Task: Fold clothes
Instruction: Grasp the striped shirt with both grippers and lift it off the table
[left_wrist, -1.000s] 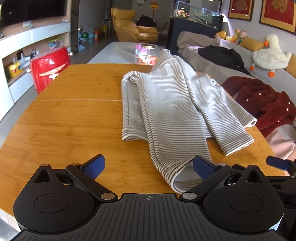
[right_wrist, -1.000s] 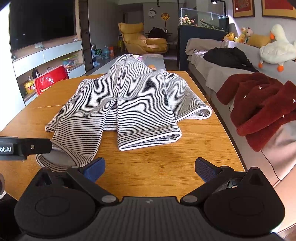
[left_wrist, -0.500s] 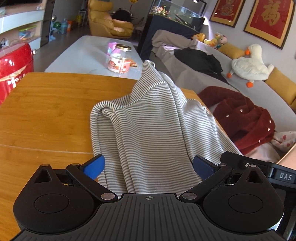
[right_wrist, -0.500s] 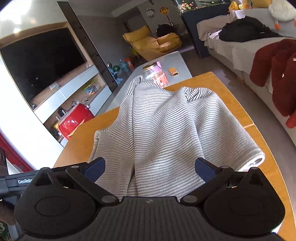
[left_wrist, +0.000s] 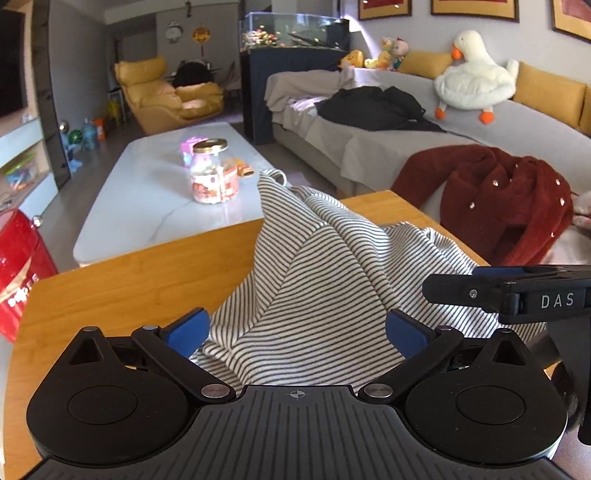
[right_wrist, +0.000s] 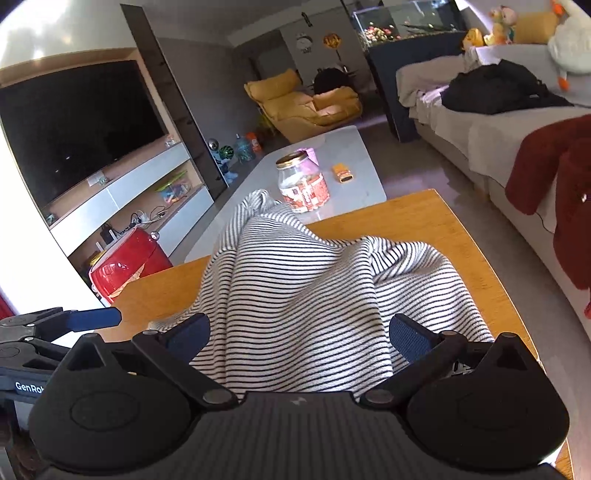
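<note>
A striped sweater (left_wrist: 317, 295) lies bunched on the near end of a wooden table (left_wrist: 129, 273), between the wide-apart jaws of the left gripper (left_wrist: 297, 330) and right gripper (right_wrist: 299, 334), neither clamping it.

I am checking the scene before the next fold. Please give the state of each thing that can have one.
Striped garment: bunched, raised off the wooden table, unfolded.
Left gripper: jaws wide open, cloth between them.
Right gripper: jaws wide open, cloth between them.
Glass jar: upright, lid on.
Television: off.
Red coat: crumpled on the sofa.
</note>
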